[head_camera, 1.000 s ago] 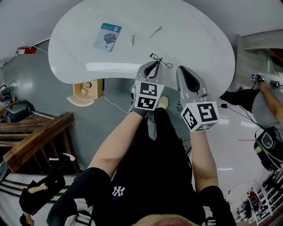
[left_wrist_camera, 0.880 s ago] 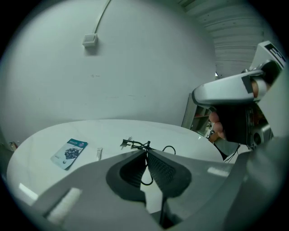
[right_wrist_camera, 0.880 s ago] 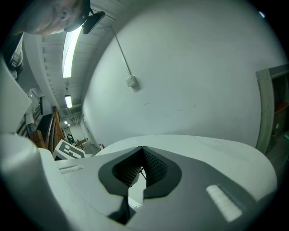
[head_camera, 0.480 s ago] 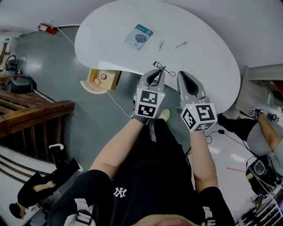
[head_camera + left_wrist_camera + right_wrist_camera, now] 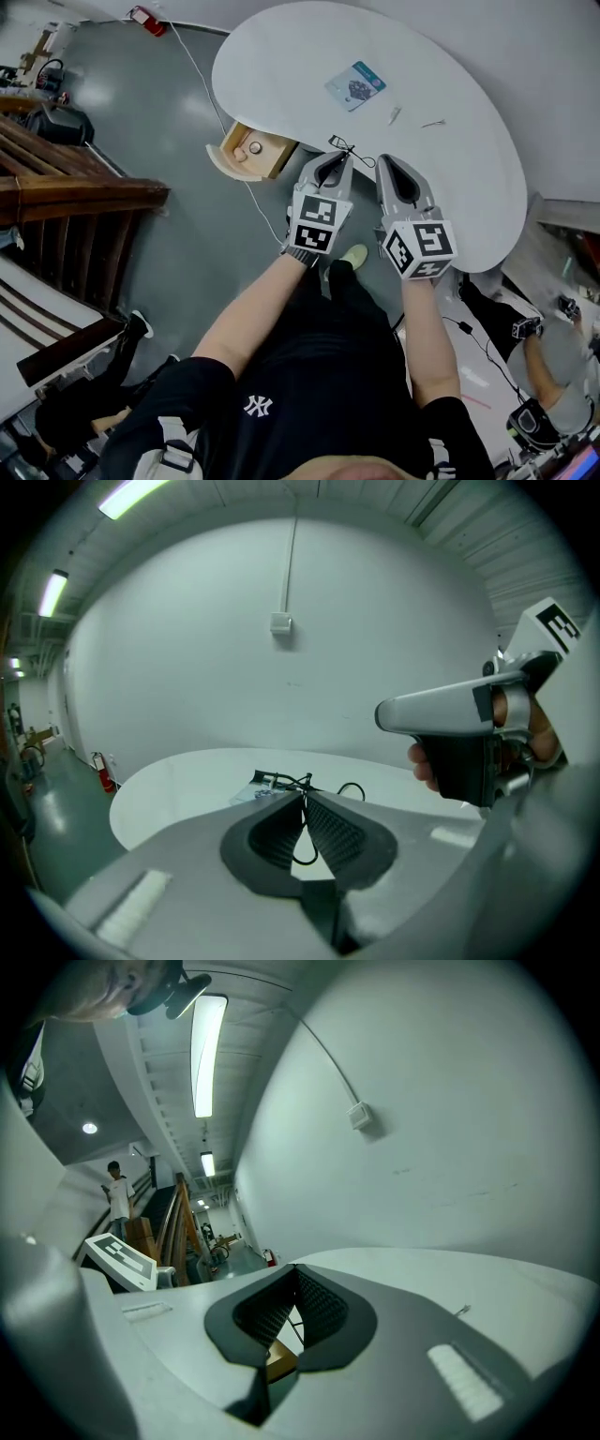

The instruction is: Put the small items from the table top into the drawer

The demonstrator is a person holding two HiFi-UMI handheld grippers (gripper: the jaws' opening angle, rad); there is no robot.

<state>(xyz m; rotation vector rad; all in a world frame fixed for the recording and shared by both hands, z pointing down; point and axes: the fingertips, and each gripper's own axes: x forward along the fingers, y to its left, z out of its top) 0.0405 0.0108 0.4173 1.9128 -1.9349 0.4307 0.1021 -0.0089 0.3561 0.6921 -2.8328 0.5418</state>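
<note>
Small items were mostly lying out on the white table (image 5: 450, 159), well away from the open drawer (image 5: 278, 159): a blue packet (image 5: 355, 85), plus two little metal bits (image 5: 395, 115) further from the drawer again. The left claw (image 5: 335, 156) was pressed together and, going by its own view, looked to be pinching a black wire loop (image 5: 345, 144) right at the table edge, closer to the drawer than anything else. The right claw (image 5: 389, 161) was pressed together too, with nothing in it, just beside the left on the side away from the drawer.

My worry: that wire's thin and only caught at the very tips, so a quick swing toward the drawer could let it slip onto the floor (image 5: 187, 234). The drawer's only partway out from under the table edge, so the drop has to clear that overhang. Plenty of open floor by the drawer, though, and the wooden railing (image 5: 84, 197) stood well beyond it.
</note>
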